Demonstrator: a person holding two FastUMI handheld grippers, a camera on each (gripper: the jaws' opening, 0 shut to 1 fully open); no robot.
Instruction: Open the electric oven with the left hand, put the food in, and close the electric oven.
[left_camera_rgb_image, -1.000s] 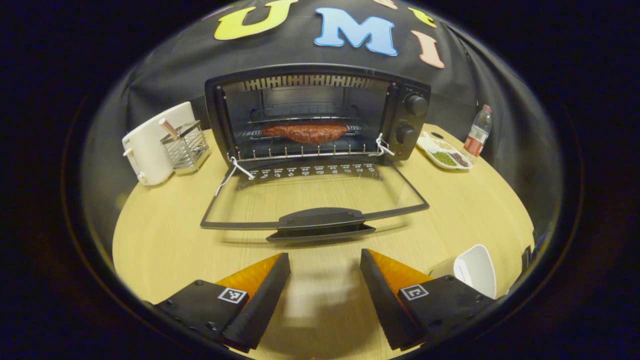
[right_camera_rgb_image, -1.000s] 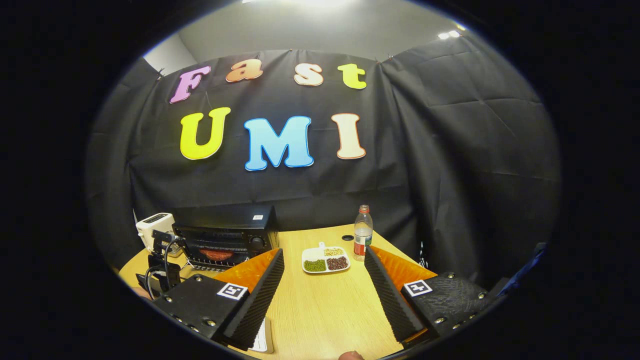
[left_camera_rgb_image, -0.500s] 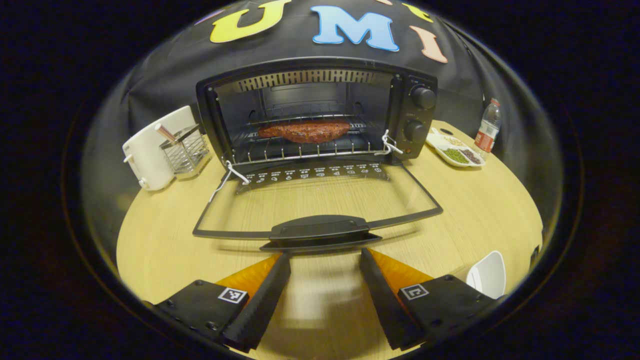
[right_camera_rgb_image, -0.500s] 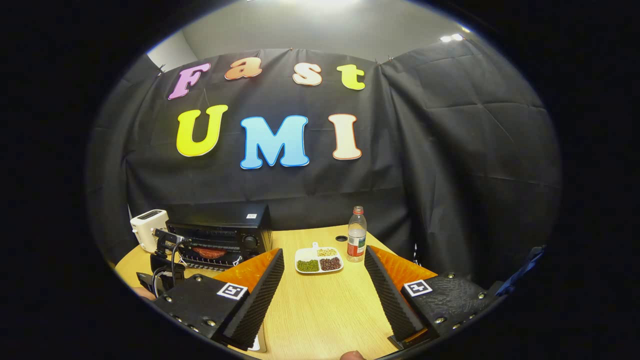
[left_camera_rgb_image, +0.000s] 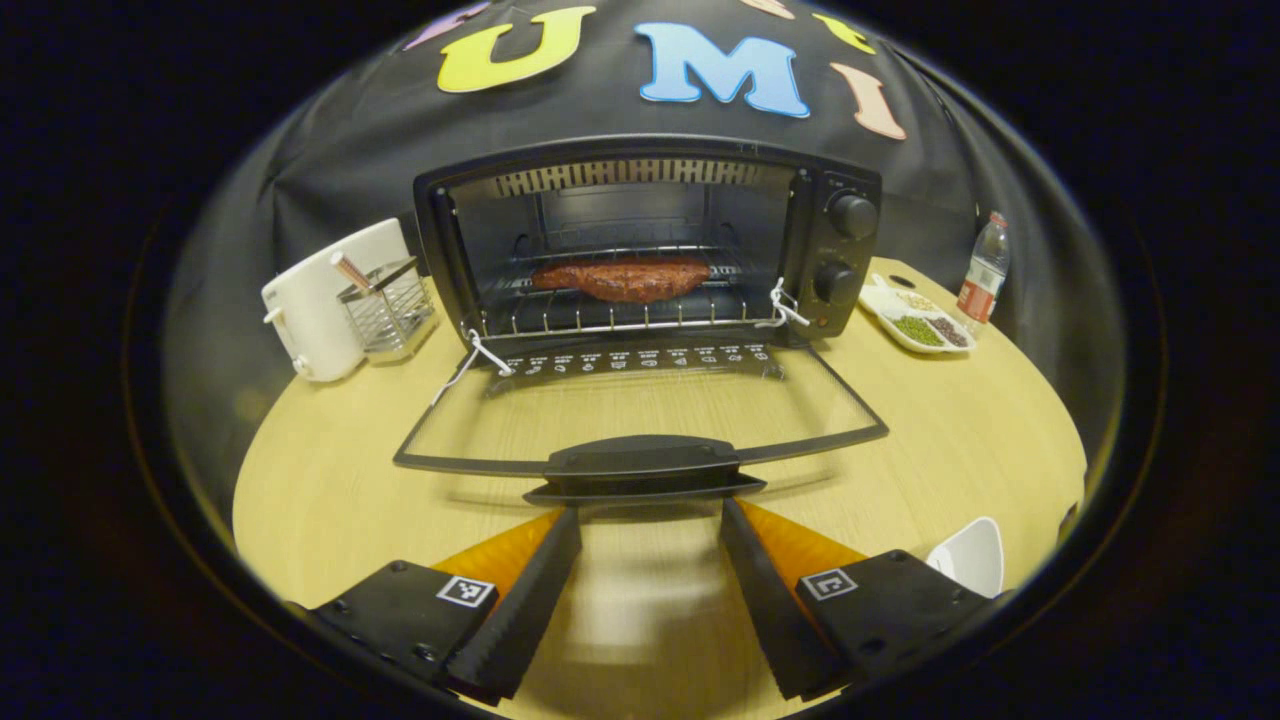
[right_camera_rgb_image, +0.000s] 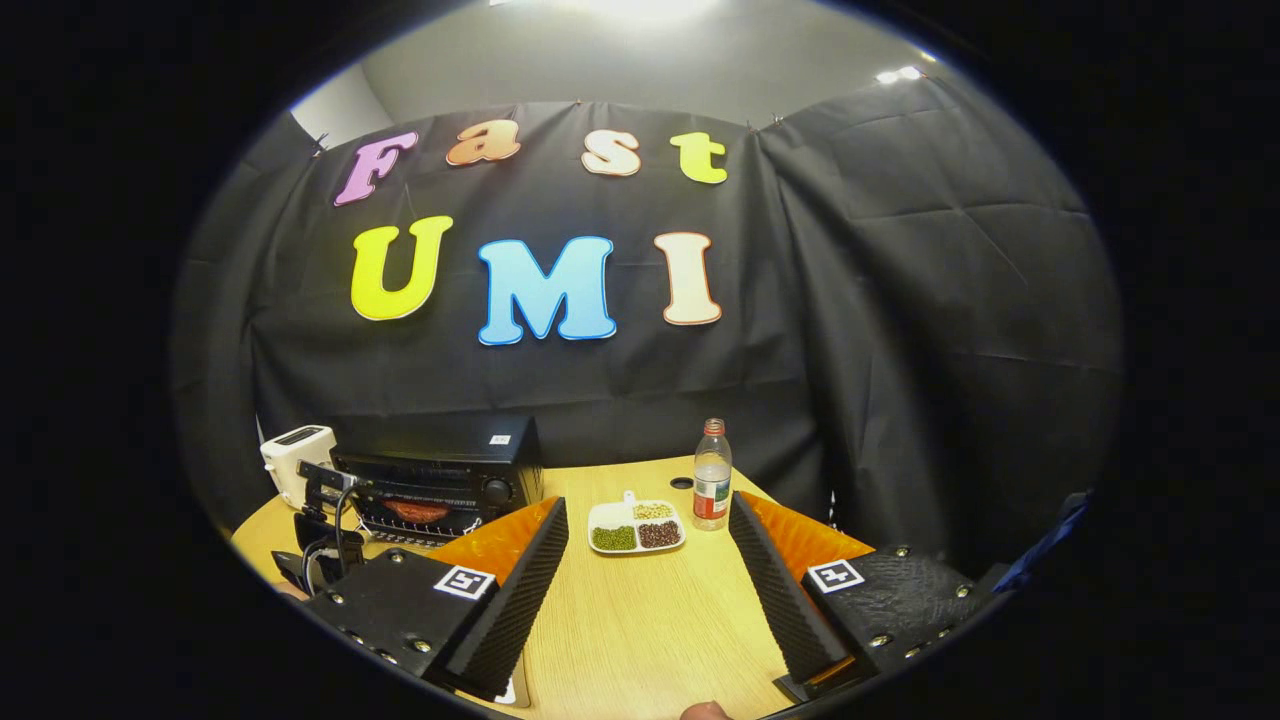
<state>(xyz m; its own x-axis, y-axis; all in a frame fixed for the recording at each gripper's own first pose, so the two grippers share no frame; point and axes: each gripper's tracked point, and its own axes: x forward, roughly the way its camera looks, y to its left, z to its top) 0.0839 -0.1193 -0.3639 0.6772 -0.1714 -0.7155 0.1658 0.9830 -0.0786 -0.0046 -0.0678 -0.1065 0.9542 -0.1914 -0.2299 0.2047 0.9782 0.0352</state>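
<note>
The black electric oven (left_camera_rgb_image: 840, 250) stands at the back of the wooden table with its glass door (left_camera_rgb_image: 640, 405) folded down flat. A reddish-brown piece of meat (left_camera_rgb_image: 622, 277) lies on the wire rack inside. My left gripper (left_camera_rgb_image: 650, 515) is open, its fingertips just short of the door's black handle (left_camera_rgb_image: 640, 462), one on each side of its middle, nothing between them. In the right gripper view, my right gripper (right_camera_rgb_image: 648, 515) hangs open and empty above the table, well right of the oven (right_camera_rgb_image: 440, 480); the left gripper (right_camera_rgb_image: 320, 535) shows before the oven there.
A white toaster (left_camera_rgb_image: 320, 300) and a wire holder (left_camera_rgb_image: 385, 305) stand left of the oven. A divided dish of beans (left_camera_rgb_image: 918, 322) and a water bottle (left_camera_rgb_image: 984, 272) sit to its right. A white cup (left_camera_rgb_image: 970, 555) is at the near right table edge.
My left gripper has moved forward toward the lowered door's handle, which now sits right at its fingertips. The right gripper has barely shifted.
</note>
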